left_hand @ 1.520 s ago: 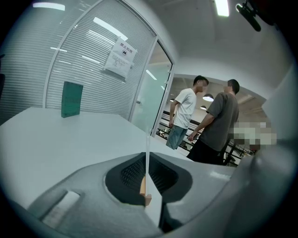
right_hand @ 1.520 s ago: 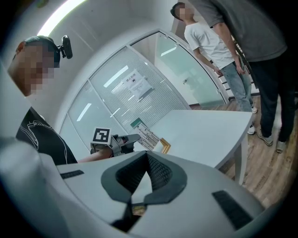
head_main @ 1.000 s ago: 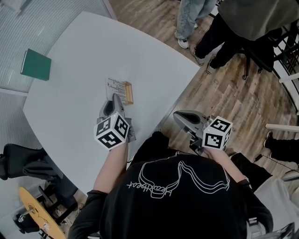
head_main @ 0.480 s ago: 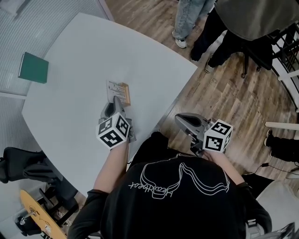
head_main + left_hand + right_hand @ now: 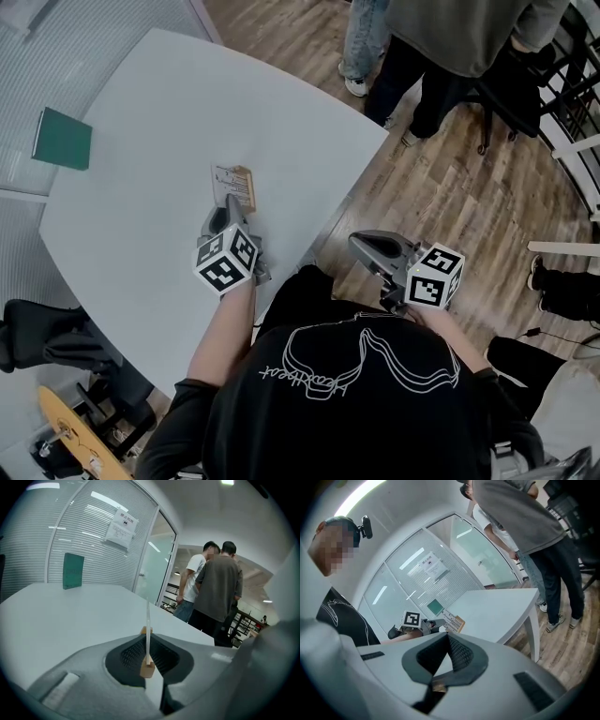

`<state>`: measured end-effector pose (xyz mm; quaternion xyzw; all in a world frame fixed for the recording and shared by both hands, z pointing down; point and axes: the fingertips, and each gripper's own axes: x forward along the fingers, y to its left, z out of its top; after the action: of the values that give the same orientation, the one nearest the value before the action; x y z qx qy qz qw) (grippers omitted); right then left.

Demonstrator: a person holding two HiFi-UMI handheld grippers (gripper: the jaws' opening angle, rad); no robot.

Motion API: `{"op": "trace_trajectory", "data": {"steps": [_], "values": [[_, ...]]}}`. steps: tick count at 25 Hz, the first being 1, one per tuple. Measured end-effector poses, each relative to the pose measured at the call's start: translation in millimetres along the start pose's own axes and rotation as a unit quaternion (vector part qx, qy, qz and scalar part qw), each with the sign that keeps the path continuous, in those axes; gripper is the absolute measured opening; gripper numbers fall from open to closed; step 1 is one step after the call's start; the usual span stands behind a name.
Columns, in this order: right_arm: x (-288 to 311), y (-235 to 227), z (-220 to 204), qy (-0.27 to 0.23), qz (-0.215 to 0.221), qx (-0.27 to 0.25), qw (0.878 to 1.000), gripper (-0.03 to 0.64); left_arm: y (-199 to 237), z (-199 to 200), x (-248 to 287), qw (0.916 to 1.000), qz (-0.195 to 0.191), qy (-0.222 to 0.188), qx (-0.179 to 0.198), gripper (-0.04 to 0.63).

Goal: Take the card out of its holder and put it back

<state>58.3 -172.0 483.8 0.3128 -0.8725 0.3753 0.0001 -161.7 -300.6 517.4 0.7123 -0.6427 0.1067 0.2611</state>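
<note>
Pinching the card with the left gripper by its near upright edge, low down, just above the holder. Seen edge-on at centre of the left gripper view as a thin pale line, bottom edge apparently in the slot; cannot tell whether fully seated. Found left of centre in the head view, on the table, print showing on its left side.

Holding the right gripper clenched on nothing, off the table edge at lower right of the head view.

Likely very light and thin: stiff enough to stand, yet ready to bow or crease under a hard squeeze. Smooth-faced, so probably prone to slipping from a loose pinch, though helped by the ribbed dark pads. Best taken near the lower corner of an upright edge, close to the slot, and moved straight along the slot line to avoid twisting or jamming.

As for the holder — a small block of pale wood, square-ended, matte, probably light enough to tip or slide on the smooth white top at any binding of the card. Worth steadying with the spare gripper.
</note>
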Motion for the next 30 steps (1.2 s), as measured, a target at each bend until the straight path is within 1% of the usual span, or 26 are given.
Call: {"op": "trace_trajectory", "data": {"steps": [4, 7, 10, 14, 16, 20, 23, 26, 28, 30], "values": [[-4.0, 5.3, -1.3, 0.002, 0.0, -0.011, 1.0, 0.006, -0.4, 1.6, -0.2, 0.9998, -0.015, -0.003, -0.015, 0.029], [-10.0, 11.7, -3.7, 0.005, 0.004, -0.026, 1.0, 0.006, -1.9, 4.0, -6.9, 0.9994, -0.025, -0.012, -0.022, 0.091], [-17.6, 22.1, -0.8, -0.001, 0.015, -0.042, 0.999, 0.006, -3.3, 8.2, -19.6, 0.9988, -0.034, -0.021, -0.026, 0.12], [-25.9, 38.4, 5.8, -0.008, 0.023, -0.06, 0.998, 0.006, -0.4, 12.2, -49.8, 0.9983, -0.041, -0.03, -0.028, 0.127], [-30.8, 49.9, 9.8, -0.015, 0.035, -0.07, 0.997, 0.006, -1.4, 11.2, -70.4, 0.9977, -0.046, -0.035, -0.035, 0.127], [-36.9, 75.1, 18.8, -0.025, 0.06, -0.089, 0.994, 0.006, -15.0, 2.1, -110.3, 0.9961, -0.069, -0.03, -0.047, 0.127], [-39.1, 101.4, 23.0, -0.028, 0.083, -0.11, 0.99, 0.006, -30.7, -1.8, -142.1, 0.9932, -0.102, -0.023, -0.051, 0.127], [-46.5, 126.4, 25.3, -0.031, 0.102, -0.13, 0.986, 0.006, -51.3, 4.4, -179.3, 0.9881, -0.142, -0.035, -0.047, 0.123], [-55.1, 141.0, 24.9, -0.034, 0.112, -0.142, 0.983, 0.006, -70.5, 8.8, -206.3, 0.982, -0.179, -0.048, -0.035, 0.11], [-67.9, 153.4, 21.0, -0.04, 0.12, -0.153, 0.98, 0.006, -94.1, 7.4, -234.2, 0.9732, -0.222, -0.059, -0.014, 0.083]]}}
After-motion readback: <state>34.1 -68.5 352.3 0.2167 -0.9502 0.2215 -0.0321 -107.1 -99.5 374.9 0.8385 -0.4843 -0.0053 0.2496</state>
